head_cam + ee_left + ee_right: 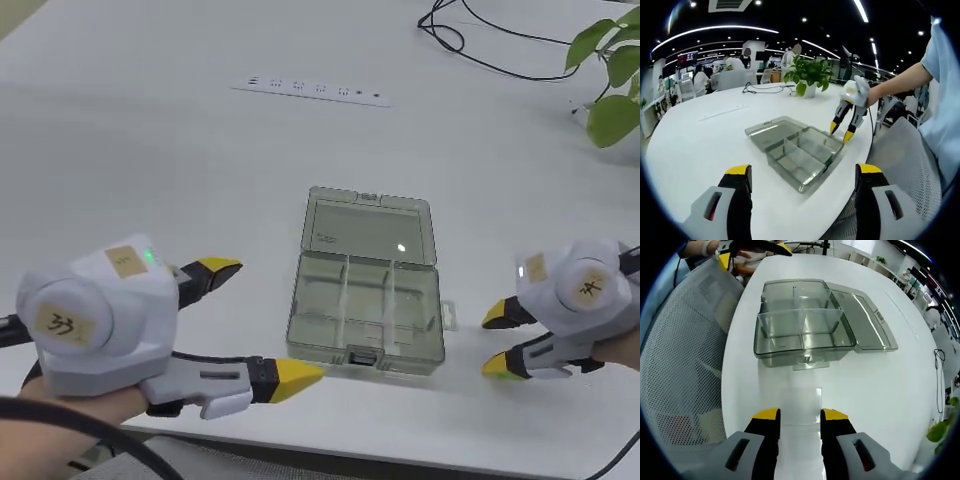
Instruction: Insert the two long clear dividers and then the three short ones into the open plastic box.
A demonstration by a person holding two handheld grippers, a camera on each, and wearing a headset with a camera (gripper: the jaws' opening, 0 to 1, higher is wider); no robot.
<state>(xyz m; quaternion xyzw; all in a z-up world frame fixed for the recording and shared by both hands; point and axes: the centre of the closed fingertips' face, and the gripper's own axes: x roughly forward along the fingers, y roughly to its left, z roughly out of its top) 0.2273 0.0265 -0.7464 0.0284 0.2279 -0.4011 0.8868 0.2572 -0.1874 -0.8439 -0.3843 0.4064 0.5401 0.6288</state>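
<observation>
Currently the main risk lies with the short divider [448, 315], a small clear piece lying flat on the table [150, 150] just beside the right wall of the open plastic box [360, 352]. It is thin and nearly invisible against the white top, so a jaw could skid over it or push it under the box wall instead of lifting it. The box itself sits loose near the near edge of the table; pressing a divider in with nothing bracing it may slide it or tip a seated piece out of its slots.

Contents: two long dividers [345, 290] stand in the box, running near to far and splitting it into three lanes. The right gripper view suggests one cross piece in the right lane, though I cannot confirm it. The lid [370, 230] lies open on the far side, with nothing on it.

Right gripper [492, 343]: jaws partly apart, carrying nothing visible, near the loose piece. Left gripper [265, 320]: jaws wide, carrying nothing, left of the box.
</observation>
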